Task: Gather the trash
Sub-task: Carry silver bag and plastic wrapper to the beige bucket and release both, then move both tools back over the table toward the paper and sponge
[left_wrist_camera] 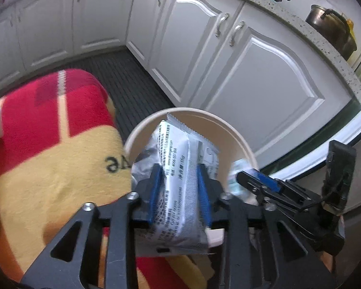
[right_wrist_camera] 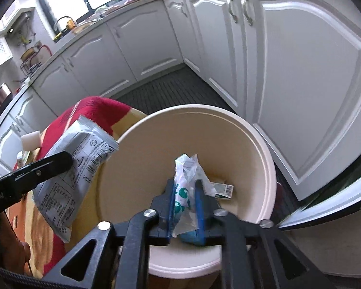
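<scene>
- The left gripper (left_wrist_camera: 179, 168) pointed down over the cream bin (left_wrist_camera: 238, 134), a silver snack wrapper (left_wrist_camera: 180, 168) standing between its blue fingers (left_wrist_camera: 154, 187).
- Both of those fingers lay against the wrapper's sides; whether they pressed on it or had slackened I could not tell.
- The wrapper's top, with its zigzag edge, reached over the bin's open mouth; in the right wrist view the same wrapper hung at the bin's left rim.
- The right gripper (right_wrist_camera: 185, 192) hung over the inside of the bin, a crumpled clear plastic wrapper with teal dots (right_wrist_camera: 184, 192) between its fingers (right_wrist_camera: 170, 204).
- Those fingers stood slightly apart with the plastic still caught between them; whether they were pressing on it was not clear.
- A small white-and-green carton (right_wrist_camera: 225, 189) lay at the bottom of the bin, just beside the crumpled plastic.
- The bin stood on the floor beside a red and yellow blanket (left_wrist_camera: 60, 144) with dark lettering, which covered something bulky.
- White cabinet doors (left_wrist_camera: 264, 77) ran behind the bin, above a dark ribbed floor mat (left_wrist_camera: 122, 79).
- A white block (right_wrist_camera: 31, 142) sat on the blanket's far side.
</scene>
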### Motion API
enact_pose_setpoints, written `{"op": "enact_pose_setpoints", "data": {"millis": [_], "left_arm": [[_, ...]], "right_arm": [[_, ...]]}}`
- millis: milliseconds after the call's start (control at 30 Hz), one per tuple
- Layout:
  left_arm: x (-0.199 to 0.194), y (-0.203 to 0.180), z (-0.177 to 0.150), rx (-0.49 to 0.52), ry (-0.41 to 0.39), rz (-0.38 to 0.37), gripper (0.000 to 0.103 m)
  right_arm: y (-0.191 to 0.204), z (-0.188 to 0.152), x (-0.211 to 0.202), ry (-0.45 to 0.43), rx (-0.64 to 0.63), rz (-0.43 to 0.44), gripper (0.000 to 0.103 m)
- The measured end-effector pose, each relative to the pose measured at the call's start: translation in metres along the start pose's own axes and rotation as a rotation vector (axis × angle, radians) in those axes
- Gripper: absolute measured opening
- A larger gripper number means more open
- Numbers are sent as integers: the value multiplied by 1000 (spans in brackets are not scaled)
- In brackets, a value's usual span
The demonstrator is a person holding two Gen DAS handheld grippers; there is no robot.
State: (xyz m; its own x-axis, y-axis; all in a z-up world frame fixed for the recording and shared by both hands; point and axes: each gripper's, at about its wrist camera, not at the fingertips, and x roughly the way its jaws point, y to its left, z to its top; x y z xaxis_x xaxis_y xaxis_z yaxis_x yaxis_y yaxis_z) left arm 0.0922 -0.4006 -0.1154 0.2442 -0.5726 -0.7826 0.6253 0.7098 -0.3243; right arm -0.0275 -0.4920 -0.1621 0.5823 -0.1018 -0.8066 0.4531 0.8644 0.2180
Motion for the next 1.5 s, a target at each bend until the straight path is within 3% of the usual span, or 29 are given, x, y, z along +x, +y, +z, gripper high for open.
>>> {"op": "enact_pose_setpoints", "data": {"millis": [67, 167, 233, 267, 700, 833, 933, 1333, 1500], "left_arm": [[1, 2, -1, -9, 6, -5, 52], [-2, 2, -3, 1, -23, 28, 60], [-4, 5, -5, 1, -22, 35, 60], [-6, 6, -5, 0, -22, 35, 60], [-40, 31, -20, 2, -69, 154, 60], [-53, 42, -26, -4, -93, 201, 60], [-66, 54, -31, -22, -115, 218, 60], [-121, 121, -58, -123, -168, 282, 60], [-147, 152, -78, -152, -194, 290, 70]], "right_arm": [[-4, 2, 2, -7, 19, -3, 35], [-6, 0, 2, -9, 30, 8, 39], [-3, -1, 2, -7, 24, 7, 52], [-2, -1, 1, -11, 24, 3, 53], [37, -8, -15, -45, -72, -16, 54], [55, -10, -19, -53, -99, -4, 65], [72, -12, -23, -68, -121, 3, 65], [131, -16, -22, -64, -188, 45, 68], [152, -16, -21, -64, -204, 72, 75]]}}
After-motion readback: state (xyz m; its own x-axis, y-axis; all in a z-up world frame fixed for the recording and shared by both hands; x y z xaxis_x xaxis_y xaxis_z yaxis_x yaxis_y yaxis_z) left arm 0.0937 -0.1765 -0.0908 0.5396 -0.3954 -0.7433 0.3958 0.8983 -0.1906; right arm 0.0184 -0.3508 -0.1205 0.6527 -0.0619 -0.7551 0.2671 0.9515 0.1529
